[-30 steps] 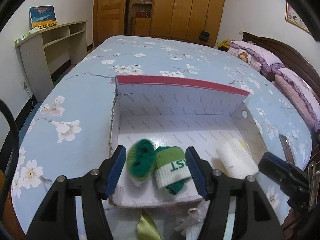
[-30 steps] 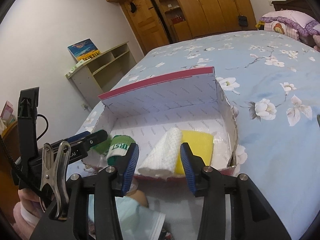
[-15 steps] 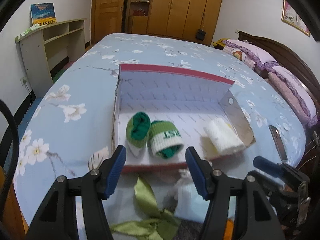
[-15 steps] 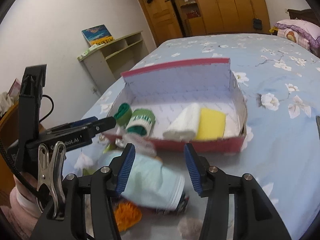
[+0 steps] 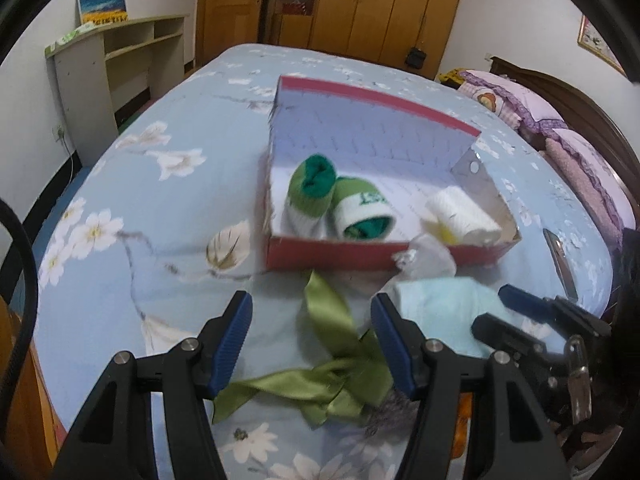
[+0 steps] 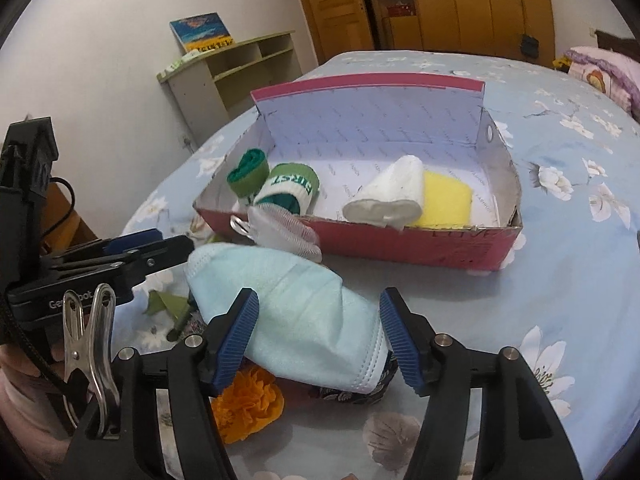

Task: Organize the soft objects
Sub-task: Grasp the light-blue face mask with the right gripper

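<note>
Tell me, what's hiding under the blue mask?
Under the mask an orange flower peeks out, plus a dark patterned thing. The mask covers most of it, so I cannot tell what it is.

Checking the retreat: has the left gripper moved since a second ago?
Yes. The left gripper has pulled back out of the red box toward the bed's near edge, now over the green ribbon.

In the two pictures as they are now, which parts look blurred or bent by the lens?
Left wrist view: strong fisheye curve, dark corners; the red box and the green socks smear slightly, while the left tool is sharp. Right wrist view: the bed bulges, the mesh pouf is soft, and the light blue mask is fairly clear.
</note>
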